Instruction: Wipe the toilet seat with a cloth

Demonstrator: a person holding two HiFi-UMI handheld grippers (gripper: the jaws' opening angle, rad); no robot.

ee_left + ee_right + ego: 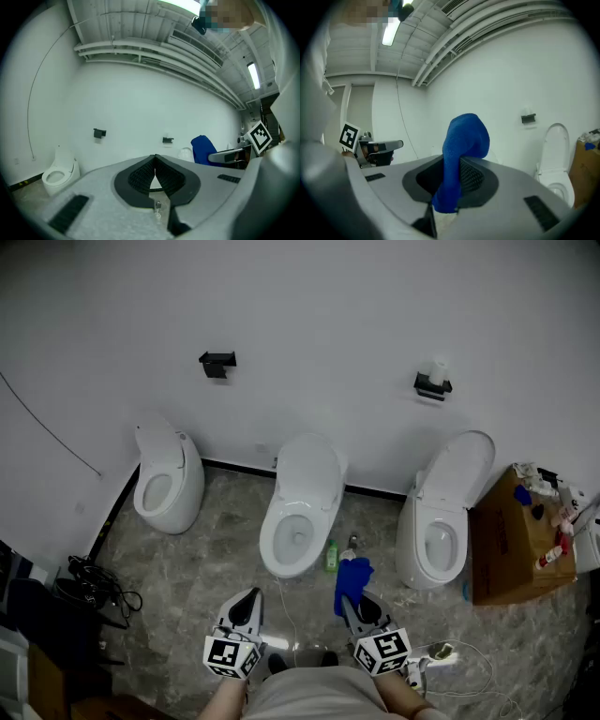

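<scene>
Jaws of right gripper (451, 161) pinch blue cloth (465, 136), hiding their tips; left gripper (155, 158) closed.

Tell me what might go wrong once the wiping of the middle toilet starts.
The blue cloth is pinched at one fold by the right gripper, with the rest hanging loose. Hard pressing while wiping may pull it out.
The green bottle stands right beside the middle toilet. A low swing of the cloth might topple it.

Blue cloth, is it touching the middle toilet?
Apart. In the head view the blue cloth, clamped in the right gripper, hangs clear of the middle toilet, with bare floor between them.
</scene>
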